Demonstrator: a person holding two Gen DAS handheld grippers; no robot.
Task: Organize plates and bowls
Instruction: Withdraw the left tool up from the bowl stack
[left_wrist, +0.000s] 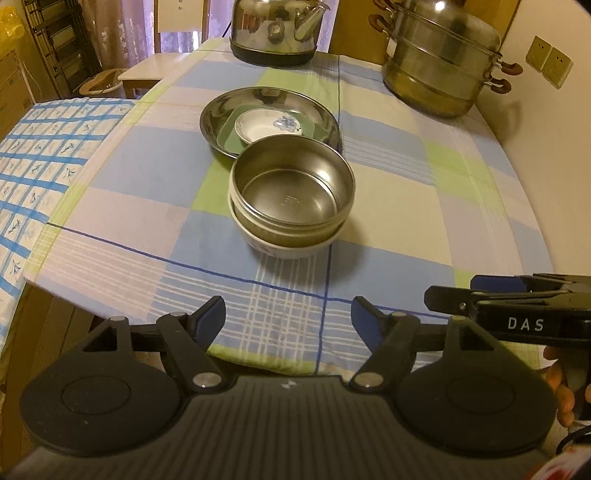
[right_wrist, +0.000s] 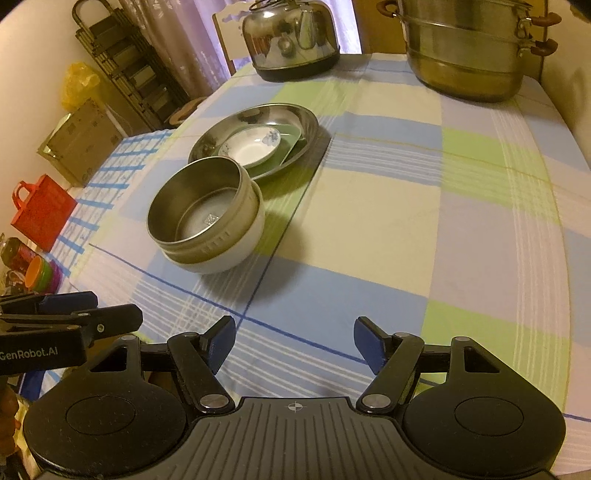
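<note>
Checked tablecloth (left_wrist: 388, 206) covers the table. Ahead of both jaw pairs: steel plate (left_wrist: 221, 110) holding green dish (left_wrist: 226, 137) and floral saucer (left_wrist: 258, 129); nearer, steel bowl (left_wrist: 291, 192) nested in white bowl (left_wrist: 288, 249). Left gripper (left_wrist: 288, 321) and right gripper (right_wrist: 294, 341): jaws apart, empty.

The left gripper (left_wrist: 288, 323) is held low at the near edge of the scene, pointing toward the far side, its two blue-padded fingers (left_wrist: 211, 316) spread wide apart with nothing between them. The right gripper (right_wrist: 294, 343) sits level beside it, just to the right, also pointing far, its jaws equally wide and empty. Each gripper shows side-on at the edge of the other's view, with the two close together but apart. Part of the person's hand (left_wrist: 561, 391) shows at the near right of the left wrist view, behind the right gripper's body.
</note>
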